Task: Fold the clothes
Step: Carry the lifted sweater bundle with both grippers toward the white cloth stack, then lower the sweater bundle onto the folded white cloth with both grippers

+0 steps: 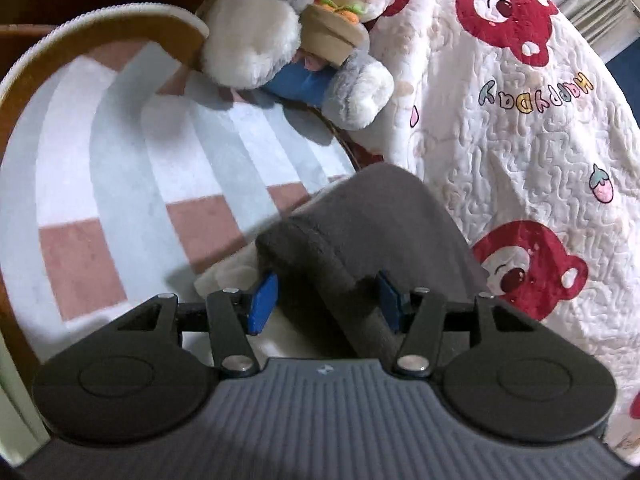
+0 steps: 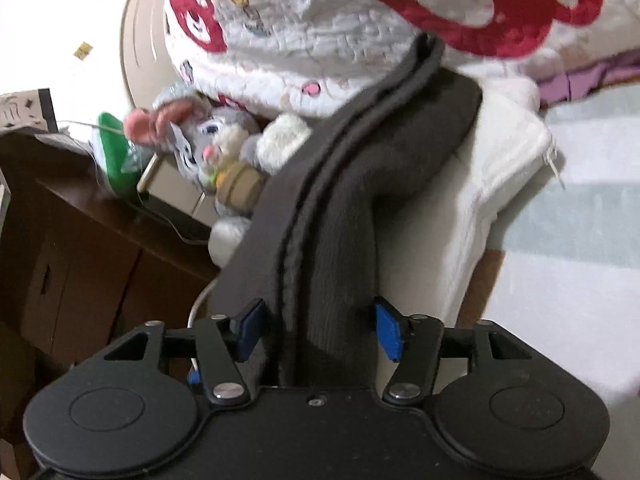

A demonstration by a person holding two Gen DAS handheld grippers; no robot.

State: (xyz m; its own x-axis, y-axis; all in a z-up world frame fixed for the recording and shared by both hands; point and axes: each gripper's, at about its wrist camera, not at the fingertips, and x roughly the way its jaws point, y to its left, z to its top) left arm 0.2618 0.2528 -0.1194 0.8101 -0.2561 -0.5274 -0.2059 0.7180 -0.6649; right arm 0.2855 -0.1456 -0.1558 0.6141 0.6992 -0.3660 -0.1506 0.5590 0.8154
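A dark grey knitted garment (image 1: 372, 216) lies folded in a thick band, resting on a white fleece piece with a zipper (image 2: 508, 160). In the left wrist view my left gripper (image 1: 327, 303) stands open around the garment's near end; the blue pads (image 1: 264, 304) sit on either side of it without squeezing. In the right wrist view the garment (image 2: 400, 132) runs away from the camera as a long ridge with a seam. My right gripper (image 2: 319, 330) is open, the cloth lying loose between the wide-set pads (image 2: 388, 332).
A pink, white and pale blue striped cover (image 1: 160, 184) spreads on the left. A white quilt with red bears (image 1: 520, 120) is heaped on the right. Plush rabbit toys (image 1: 256, 48) lie at the back. A brown wooden cabinet (image 2: 80, 248) stands beside the bed.
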